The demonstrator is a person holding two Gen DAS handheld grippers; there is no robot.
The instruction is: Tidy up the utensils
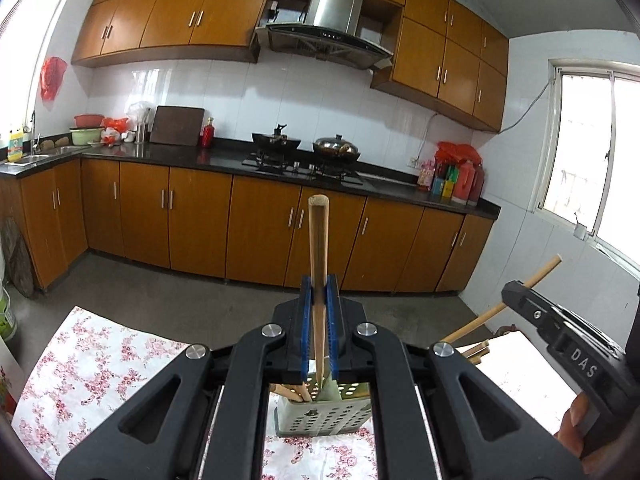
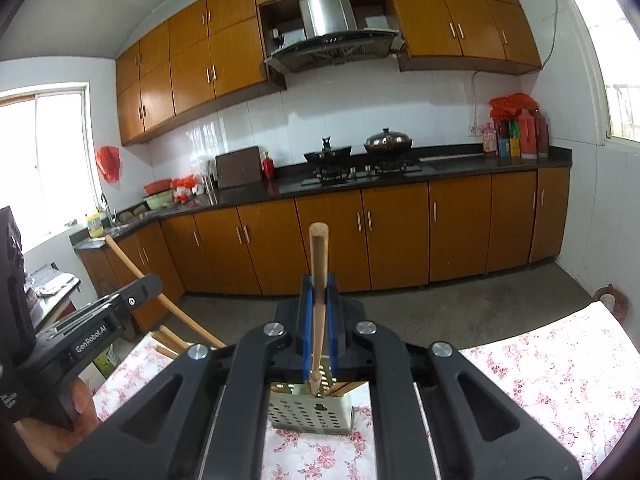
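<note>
The left gripper (image 1: 319,304) clamps one tan wooden chopstick (image 1: 318,264) upright — its tip over the perforated grey utensil holder (image 1: 320,416) on the floral tablecloth (image 1: 100,364). The right gripper (image 2: 319,300) pinches another wooden chopstick (image 2: 319,280) likewise — above the same holder.

Two wooden chopsticks (image 1: 318,280) (image 2: 319,304) stand nearly upright above a perforated pale green utensil holder (image 1: 320,416). More chopsticks lean inside it.
</note>
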